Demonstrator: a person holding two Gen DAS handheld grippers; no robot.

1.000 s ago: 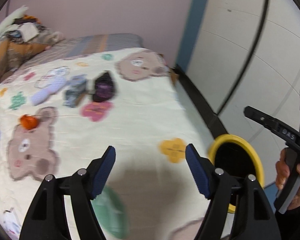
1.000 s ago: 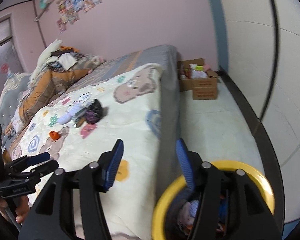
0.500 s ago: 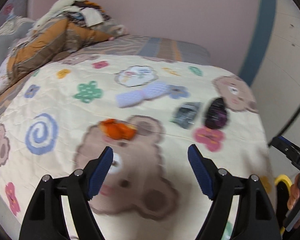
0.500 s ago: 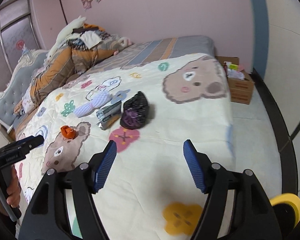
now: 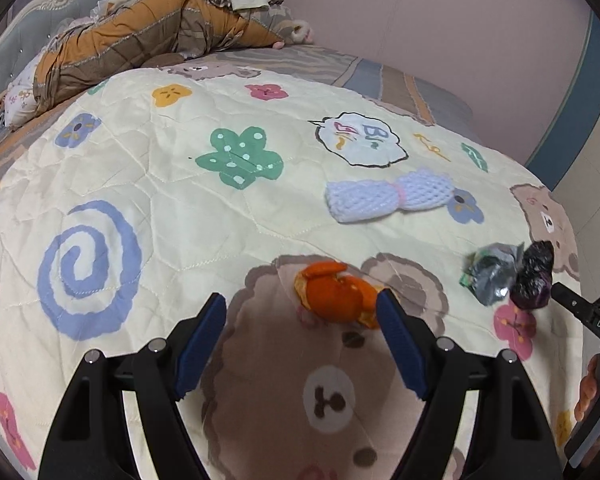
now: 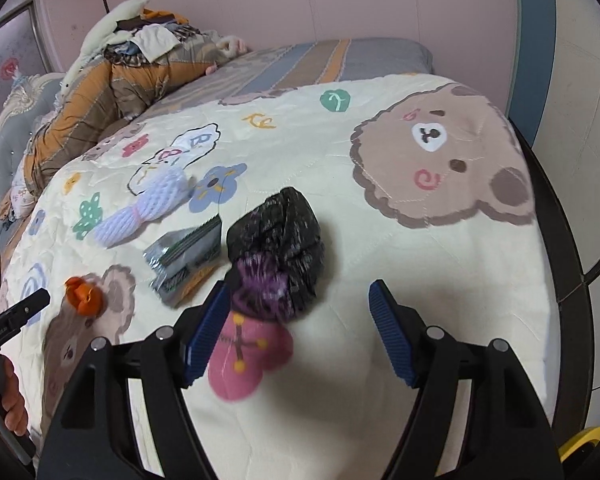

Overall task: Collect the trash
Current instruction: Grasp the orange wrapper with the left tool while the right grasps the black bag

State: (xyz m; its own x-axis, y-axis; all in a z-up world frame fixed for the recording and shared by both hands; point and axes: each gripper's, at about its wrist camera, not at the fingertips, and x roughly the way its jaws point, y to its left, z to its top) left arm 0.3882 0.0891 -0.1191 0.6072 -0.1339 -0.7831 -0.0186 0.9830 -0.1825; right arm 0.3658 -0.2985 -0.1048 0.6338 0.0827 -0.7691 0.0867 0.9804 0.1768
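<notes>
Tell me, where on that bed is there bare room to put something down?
Free quilt: the stretch right of the black bag, below the big bear print, and the left side around the blue spiral print. Crowded: the middle, where orange peel, foil wrapper, bag and white foam net lie.

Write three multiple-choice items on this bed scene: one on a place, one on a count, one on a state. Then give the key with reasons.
1. The orange peel lies on the quilt:
A. on a brown bear print
B. on the blue spiral
C. on the striped pillow

2. Loose trash items on the quilt:
A. two
B. four
C. six

3. The left gripper is:
A. shut on the peel
B. open, holding nothing
C. shut on the foam net

Key:
1 A: the peel sits between the bear's ears.
2 B: orange peel, white foam net, silver wrapper and black bag.
3 B: its pads stand apart, with the peel just beyond the tips and untouched.
</notes>
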